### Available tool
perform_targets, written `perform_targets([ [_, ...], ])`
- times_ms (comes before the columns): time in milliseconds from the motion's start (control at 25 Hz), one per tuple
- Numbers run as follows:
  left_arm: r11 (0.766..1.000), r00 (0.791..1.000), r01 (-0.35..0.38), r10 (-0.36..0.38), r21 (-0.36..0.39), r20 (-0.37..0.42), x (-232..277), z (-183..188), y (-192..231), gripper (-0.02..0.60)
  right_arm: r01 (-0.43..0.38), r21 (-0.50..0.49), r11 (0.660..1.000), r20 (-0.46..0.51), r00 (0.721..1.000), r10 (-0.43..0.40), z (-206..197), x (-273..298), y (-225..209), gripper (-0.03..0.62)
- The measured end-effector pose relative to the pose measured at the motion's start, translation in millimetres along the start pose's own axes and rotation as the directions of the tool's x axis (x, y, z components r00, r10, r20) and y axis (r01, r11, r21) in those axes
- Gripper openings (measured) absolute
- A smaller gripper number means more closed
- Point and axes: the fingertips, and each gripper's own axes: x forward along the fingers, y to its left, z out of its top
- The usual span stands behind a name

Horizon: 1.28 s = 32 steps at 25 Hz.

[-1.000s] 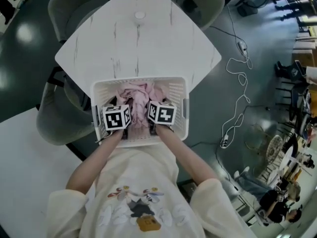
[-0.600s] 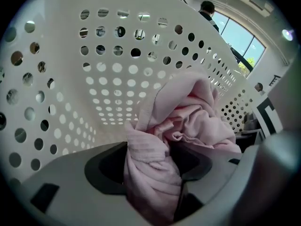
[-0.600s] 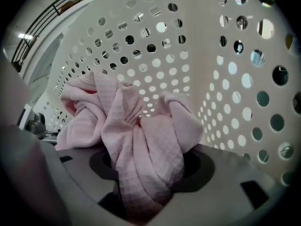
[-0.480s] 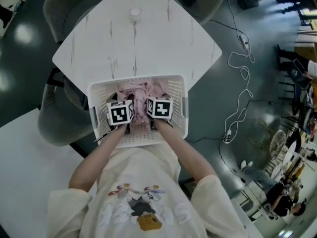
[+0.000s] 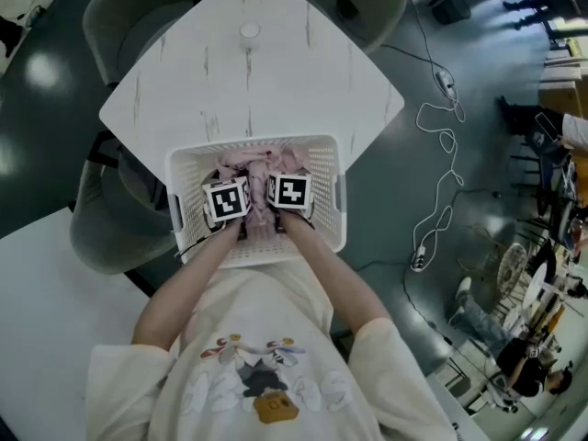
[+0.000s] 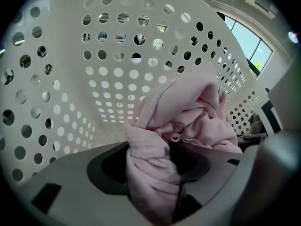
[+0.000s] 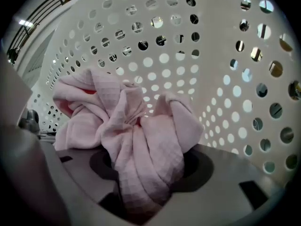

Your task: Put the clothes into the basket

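- Clothes (image 5: 246, 163), a pink bundle, already lie inside the white perforated basket (image 5: 328, 168), which stands at the near corner of the table (image 5: 276, 72), close against the person.
- The left gripper (image 6: 155, 173) is down in the basket. Its jaws stand wide but are closing, with a thick twisted fold of the pink cloth running between them.
- The right gripper (image 7: 146, 173) is also down in the basket, its jaws wide, with a gathered bunch of the same cloth lying in the gap.
- Main risk: if the left jaws go on closing over that fold, they would likely catch it again. Lifting the gripper out would then drag the cloth up and over the rim.
- The right side carries a similar risk. The bunch sits deep between the jaws, so even with no pinch it could snag on a pad and ride out with the gripper.
- Both grippers reach into one bundle, so pulling them apart unevenly could stretch the cloth between them and hook it on the basket wall.
- A caught cloth could also tug the light basket, and near the table's corner it may slide towards the person.
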Motion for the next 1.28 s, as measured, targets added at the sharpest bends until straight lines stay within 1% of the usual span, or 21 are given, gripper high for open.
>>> perform_targets([
  [120,1.000,0.999,0.004,-0.003,0.016,-0.044,-5,-3,2,0.272,-0.026,0.020,0.999,-0.018,1.000,0.026,-4,-3,1,0.258],
  [240,1.000,0.999,0.009,-0.007,0.029,-0.054,-12,0,2,0.272,-0.026,0.035,0.999,-0.025,0.999,0.027,-2,-8,1,0.262],
  [320,0.999,0.999,-0.010,0.011,0.037,-0.043,-18,3,4,0.272,-0.014,0.031,0.999,-0.035,0.999,0.015,-2,-12,2,0.268],
  [520,0.998,0.999,-0.036,0.036,0.061,-0.010,-38,9,5,0.272,0.031,-0.026,0.999,-0.043,0.999,-0.032,2,-29,1,0.302],
  [600,0.997,0.999,-0.039,0.039,0.067,0.005,-45,11,6,0.272,0.023,-0.031,0.999,-0.044,0.999,-0.025,1,-36,7,0.305],
  [680,0.997,0.999,-0.043,0.042,0.065,0.017,-52,12,8,0.272,0.009,-0.029,1.000,-0.033,0.999,-0.010,0,-44,14,0.305],
  [760,0.997,0.999,-0.044,0.043,0.059,0.033,-60,14,10,0.272,0.034,-0.043,0.999,-0.003,0.999,-0.034,6,-54,12,0.304],
  [920,0.999,0.999,-0.017,0.015,0.031,0.047,-73,15,10,0.272,0.060,-0.050,0.997,0.039,0.998,-0.058,15,-75,8,0.304],
  [1040,1.000,0.998,0.013,-0.013,0.010,0.054,-80,10,7,0.272,0.043,-0.012,0.999,0.058,0.997,-0.043,13,-85,4,0.304],
  [1280,0.997,0.989,0.081,-0.081,0.004,0.126,-97,23,-2,0.272,0.011,0.028,1.000,0.074,0.997,-0.013,14,-98,6,0.304],
])
